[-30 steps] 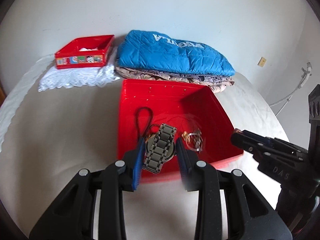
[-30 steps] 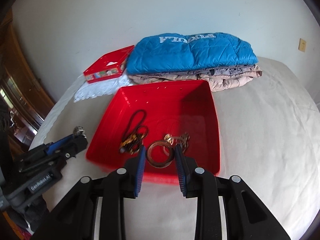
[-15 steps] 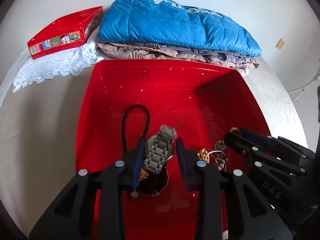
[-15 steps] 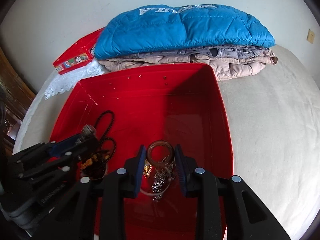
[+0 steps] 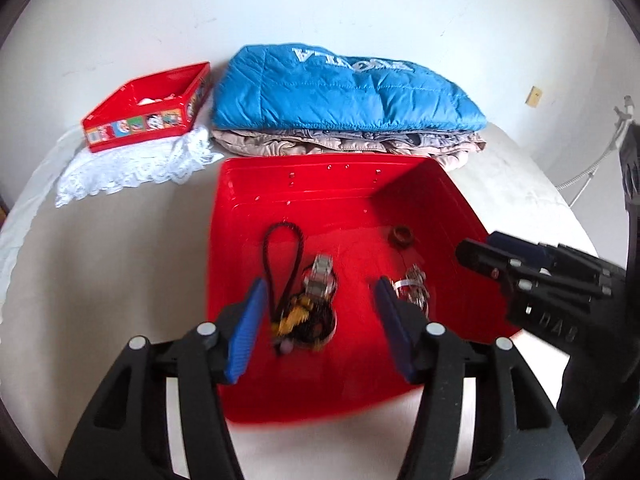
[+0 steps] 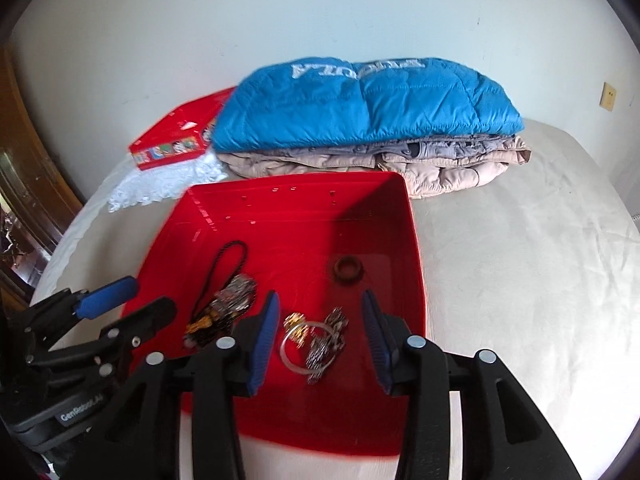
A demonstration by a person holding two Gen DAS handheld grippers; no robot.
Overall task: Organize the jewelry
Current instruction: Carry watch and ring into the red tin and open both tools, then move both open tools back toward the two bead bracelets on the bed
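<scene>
A red tray (image 5: 256, 400) (image 6: 416, 240) lies on the bed. In it lie a metal-band watch (image 5: 320, 280) (image 6: 236, 296) on a black cord with gold charms (image 5: 280, 248) (image 6: 224, 268), a brown ring (image 5: 401, 237) (image 6: 348, 269), and a silver bangle with chains (image 5: 412, 288) (image 6: 316, 340). My left gripper (image 5: 320, 328) is open and empty above the watch. My right gripper (image 6: 320, 336) is open and empty above the bangle; it also shows in the left wrist view (image 5: 532, 272).
A folded blue jacket (image 5: 344, 88) (image 6: 360, 104) on beige clothes lies behind the tray. A small red tin box (image 5: 148, 112) (image 6: 180, 136) sits on white lace (image 5: 132, 168) at the back left. A white wall stands behind the bed.
Both grippers have opened and pulled back. The left let the watch drop onto the cord. The right let the brown ring go; it lies further back in the tray.
</scene>
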